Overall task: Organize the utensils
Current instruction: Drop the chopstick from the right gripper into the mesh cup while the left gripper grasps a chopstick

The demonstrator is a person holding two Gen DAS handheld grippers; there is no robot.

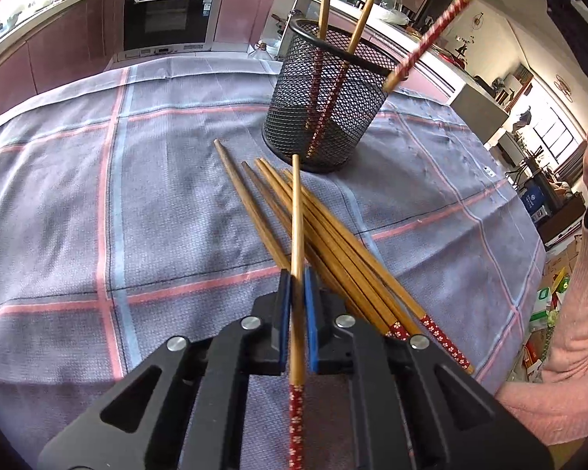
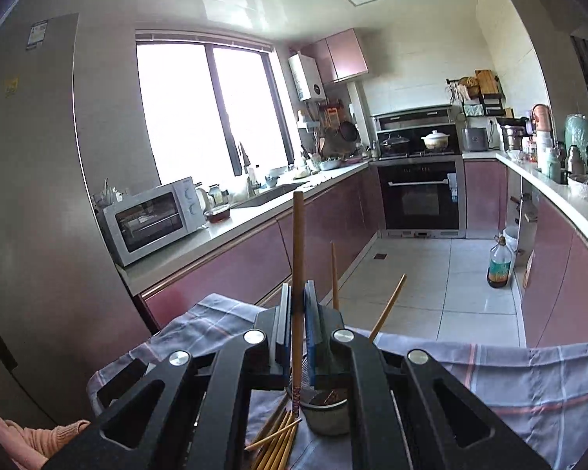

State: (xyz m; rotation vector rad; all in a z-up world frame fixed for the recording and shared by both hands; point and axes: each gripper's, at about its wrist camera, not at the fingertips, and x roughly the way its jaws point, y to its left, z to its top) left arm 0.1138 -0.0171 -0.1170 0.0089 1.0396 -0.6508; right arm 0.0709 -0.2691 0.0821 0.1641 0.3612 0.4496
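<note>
Left wrist view: left gripper pinching one chopstick above loose chopsticks on the clothed desk; mesh holder beyond.
Right wrist view: right gripper pinching another chopstick, raised toward the kitchen.

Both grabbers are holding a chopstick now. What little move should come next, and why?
Probably lower the right gripper so its chopstick drops tip-first into the mesh cup. That stick already hangs just above the rim, and two others stand inside. The left gripper can wait with its own.
</note>
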